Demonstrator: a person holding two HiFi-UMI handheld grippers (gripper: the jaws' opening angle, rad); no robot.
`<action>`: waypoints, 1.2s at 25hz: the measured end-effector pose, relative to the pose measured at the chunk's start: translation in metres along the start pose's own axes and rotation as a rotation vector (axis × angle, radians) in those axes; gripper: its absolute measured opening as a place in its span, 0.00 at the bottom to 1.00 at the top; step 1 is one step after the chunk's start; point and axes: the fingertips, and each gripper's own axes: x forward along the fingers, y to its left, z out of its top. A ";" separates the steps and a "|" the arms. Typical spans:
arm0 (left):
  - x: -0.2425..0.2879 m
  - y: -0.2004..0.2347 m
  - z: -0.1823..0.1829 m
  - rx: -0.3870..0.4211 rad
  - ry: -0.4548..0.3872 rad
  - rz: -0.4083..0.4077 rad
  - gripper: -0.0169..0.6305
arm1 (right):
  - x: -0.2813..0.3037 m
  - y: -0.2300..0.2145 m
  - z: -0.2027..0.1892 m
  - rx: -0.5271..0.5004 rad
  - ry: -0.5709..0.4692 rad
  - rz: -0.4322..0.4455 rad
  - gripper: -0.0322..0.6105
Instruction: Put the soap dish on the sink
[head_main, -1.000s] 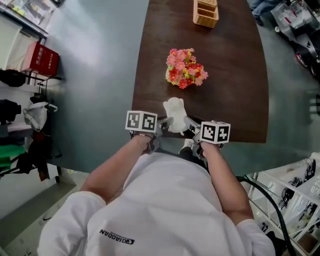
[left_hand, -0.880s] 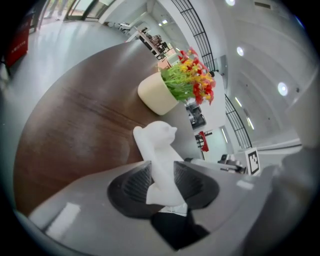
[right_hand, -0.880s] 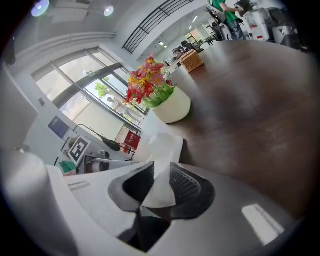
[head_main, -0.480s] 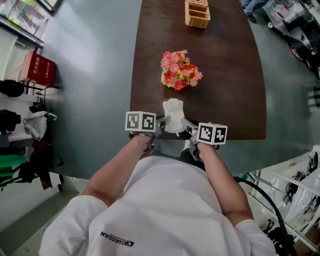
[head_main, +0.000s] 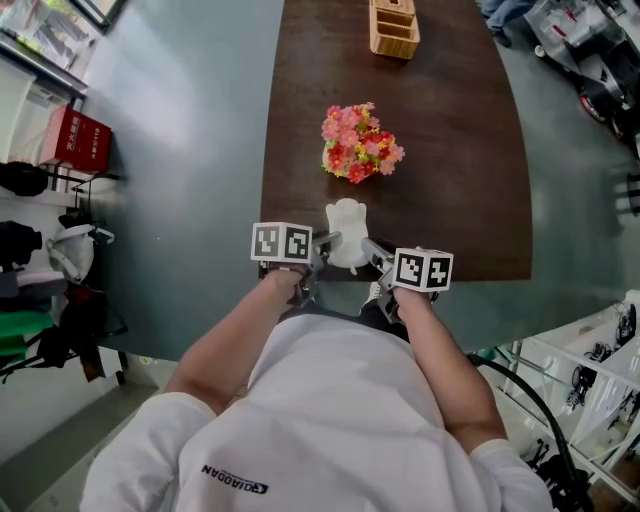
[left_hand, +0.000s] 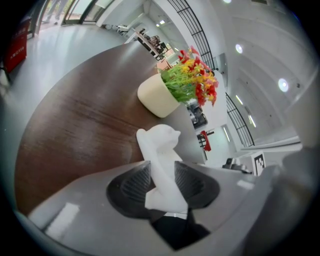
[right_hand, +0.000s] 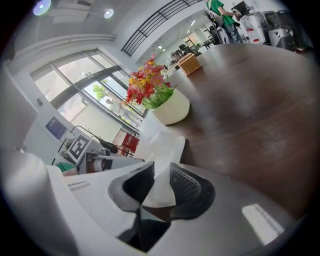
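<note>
Status: grasp done, placement not done. The white soap dish (head_main: 347, 218) was held from both sides at the near edge of the dark desk (head_main: 450, 150). No sink showed in any view, so the carry and the set-down were judged to be all that remained of the task.

Left gripper (head_main: 325, 243): jaws at a narrow setting, clamped on the dish's left end. In the left gripper view the ribbed pads pressed on both faces of the white piece (left_hand: 160, 150), which rose out from between the jaws (left_hand: 162, 182) and pointed toward the far side of the desk.

Right gripper (head_main: 375, 250): jaws likewise narrow and closed on the dish's right edge. In the right gripper view a thin white wedge of the dish (right_hand: 162, 150) sat pinched between the pads (right_hand: 156, 187).

Position of the dish: between the two grippers, just beyond the person's hands, over the near margin of the desk. Could not tell whether its underside rested on the wood or hung just clear of it.

Surroundings: a flower pot (head_main: 360, 142) stood farther along the desk, apart from the dish; a wooden box (head_main: 395, 28) sat at the far end, well apart.
</note>
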 end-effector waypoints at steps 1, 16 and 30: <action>0.000 -0.001 0.000 -0.001 0.002 -0.002 0.27 | 0.000 0.000 0.001 -0.004 0.000 -0.003 0.21; -0.019 -0.002 0.000 0.010 0.006 -0.060 0.30 | -0.015 0.003 0.007 -0.082 -0.004 -0.016 0.21; -0.091 -0.054 0.017 0.455 -0.104 -0.040 0.03 | -0.082 0.090 0.041 -0.400 -0.247 -0.016 0.05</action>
